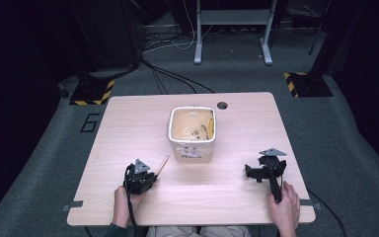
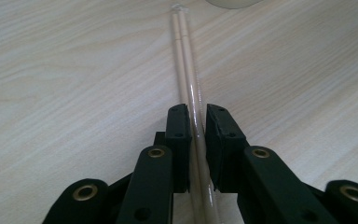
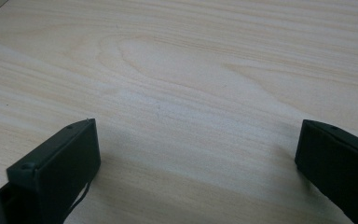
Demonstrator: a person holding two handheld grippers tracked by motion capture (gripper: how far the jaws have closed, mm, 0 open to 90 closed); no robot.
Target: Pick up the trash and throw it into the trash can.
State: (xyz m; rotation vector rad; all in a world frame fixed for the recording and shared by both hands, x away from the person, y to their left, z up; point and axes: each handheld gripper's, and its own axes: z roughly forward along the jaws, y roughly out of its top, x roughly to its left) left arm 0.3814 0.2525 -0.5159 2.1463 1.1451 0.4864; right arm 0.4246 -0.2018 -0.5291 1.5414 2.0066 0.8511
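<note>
A pair of pale wooden chopsticks (image 2: 186, 60) lies on the table, pointing toward a cream square tub (image 1: 191, 132). In the high view the chopsticks (image 1: 161, 166) stick out from my left gripper (image 1: 147, 178) toward the tub's near left corner. My left gripper (image 2: 196, 122) is shut on the chopsticks, its jaws pressed against both sides of them. My right gripper (image 1: 250, 173) rests low on the table at the right, apart from the tub. In the right gripper view its jaws (image 3: 196, 140) stand wide open over bare wood with nothing between them.
The tub holds dark and yellowish items I cannot make out. A round cable hole (image 1: 222, 105) sits in the table (image 1: 128, 123) behind the tub. Grey carpet, cables and desk legs (image 1: 198, 54) lie beyond the far edge.
</note>
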